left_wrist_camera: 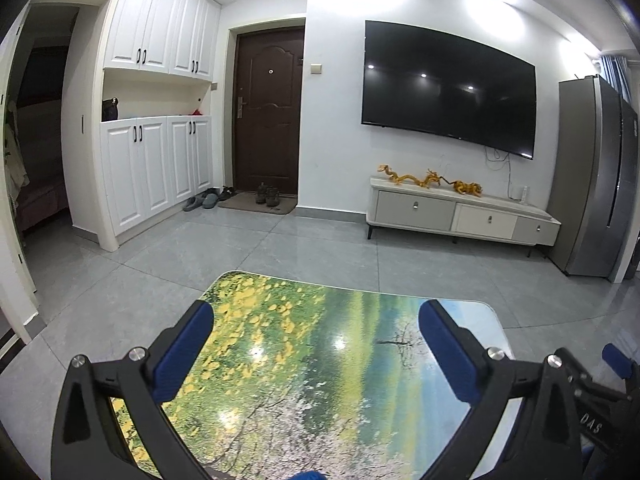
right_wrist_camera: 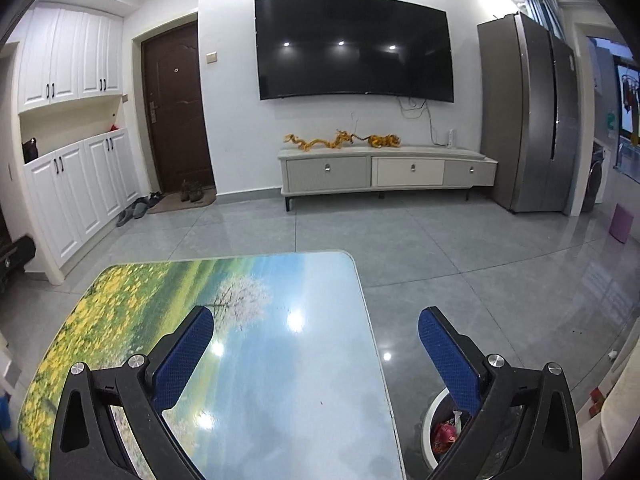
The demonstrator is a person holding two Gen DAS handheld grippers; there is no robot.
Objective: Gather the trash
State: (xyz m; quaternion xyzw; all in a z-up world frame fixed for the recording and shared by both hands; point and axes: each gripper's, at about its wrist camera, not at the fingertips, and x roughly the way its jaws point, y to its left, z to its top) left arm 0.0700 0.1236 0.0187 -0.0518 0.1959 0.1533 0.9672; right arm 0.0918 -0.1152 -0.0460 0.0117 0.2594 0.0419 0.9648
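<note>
Both the left claw (left_wrist_camera: 316,344) and the right claw (right_wrist_camera: 316,344) hang wide apart and empty over the bare surface (right_wrist_camera: 280,360), likely because the trash (right_wrist_camera: 445,432) sits in the bin (right_wrist_camera: 430,408), lower right.

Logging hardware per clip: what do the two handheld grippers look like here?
Both match: the left gripper and right gripper each have black angular plastic arms with triangular cutouts, round silver bolts at the pivots, and flat blue textured pads on the fingers. No cables, sleeves or hands show.
</note>
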